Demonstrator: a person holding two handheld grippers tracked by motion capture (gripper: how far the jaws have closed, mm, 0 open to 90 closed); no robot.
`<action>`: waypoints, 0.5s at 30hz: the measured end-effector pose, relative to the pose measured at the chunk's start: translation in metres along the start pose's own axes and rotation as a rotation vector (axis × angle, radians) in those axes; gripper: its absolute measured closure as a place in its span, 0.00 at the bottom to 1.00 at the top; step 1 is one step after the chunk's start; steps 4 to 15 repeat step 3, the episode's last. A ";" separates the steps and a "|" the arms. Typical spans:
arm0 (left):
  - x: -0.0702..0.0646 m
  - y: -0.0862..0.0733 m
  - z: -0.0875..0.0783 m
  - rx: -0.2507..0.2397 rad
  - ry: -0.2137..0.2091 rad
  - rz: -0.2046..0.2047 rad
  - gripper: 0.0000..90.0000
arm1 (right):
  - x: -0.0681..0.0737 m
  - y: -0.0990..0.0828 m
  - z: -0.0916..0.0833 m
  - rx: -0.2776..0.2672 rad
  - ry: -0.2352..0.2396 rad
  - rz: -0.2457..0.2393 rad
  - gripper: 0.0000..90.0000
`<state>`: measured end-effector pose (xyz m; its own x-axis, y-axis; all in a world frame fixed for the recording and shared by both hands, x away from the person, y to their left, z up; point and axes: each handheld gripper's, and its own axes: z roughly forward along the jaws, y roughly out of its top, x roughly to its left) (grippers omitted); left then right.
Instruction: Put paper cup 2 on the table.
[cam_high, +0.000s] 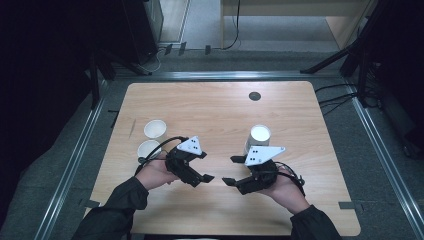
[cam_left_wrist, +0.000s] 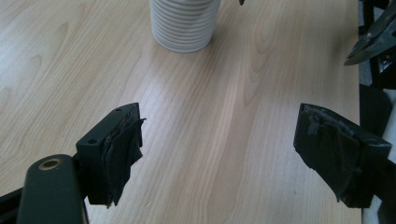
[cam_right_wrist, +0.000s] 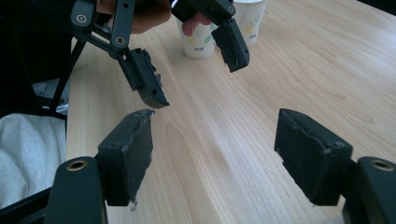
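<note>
A: What do we see on the table (cam_high: 220, 107) from the high view?

B: We see a pale wooden table with three paper cups. Two single cups (cam_high: 155, 129) (cam_high: 148, 148) stand close together at the left, and a taller stack of cups (cam_high: 259, 137) stands right of centre. A small dark round disc (cam_high: 254, 96) sits in the tabletop near the far edge.

A: And the left hand-held gripper (cam_high: 199, 166)?

B: We see it held above the table just right of the two single cups, its jaws spread wide with nothing between them. In the left gripper view its two black pads (cam_left_wrist: 122, 148) stand well apart over bare wood, and the ribbed stack of cups (cam_left_wrist: 185, 22) rises beyond them, untouched.

A: What about the right hand-held gripper (cam_high: 233, 170)?

B: We find it near the front of the table, just in front of the stack of cups, pointing toward the left one. Its jaws are also spread and empty. In the right gripper view its pads (cam_right_wrist: 130, 151) flank bare table, and the left hand-held gripper (cam_right_wrist: 196, 70) hangs opposite, jaws apart, with the two single cups (cam_right_wrist: 200, 41) (cam_right_wrist: 250, 21) behind it.

A: Do the two grippers touch?

B: No, we see a gap between their tips. Dark sleeves (cam_high: 117, 207) cover both forearms.
</note>
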<state>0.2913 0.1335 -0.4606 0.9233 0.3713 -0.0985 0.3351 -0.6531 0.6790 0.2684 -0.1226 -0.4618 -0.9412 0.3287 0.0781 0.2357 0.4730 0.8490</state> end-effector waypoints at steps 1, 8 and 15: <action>0.000 0.000 0.000 -0.003 0.002 0.000 0.18 | 0.000 0.000 0.000 -0.001 -0.005 -0.005 0.31; 0.000 -0.001 0.000 -0.006 0.009 0.000 0.17 | 0.001 -0.001 0.001 0.001 -0.006 -0.012 0.31; 0.000 -0.001 0.000 -0.006 0.009 0.000 0.17 | 0.001 -0.001 0.001 0.001 -0.006 -0.012 0.31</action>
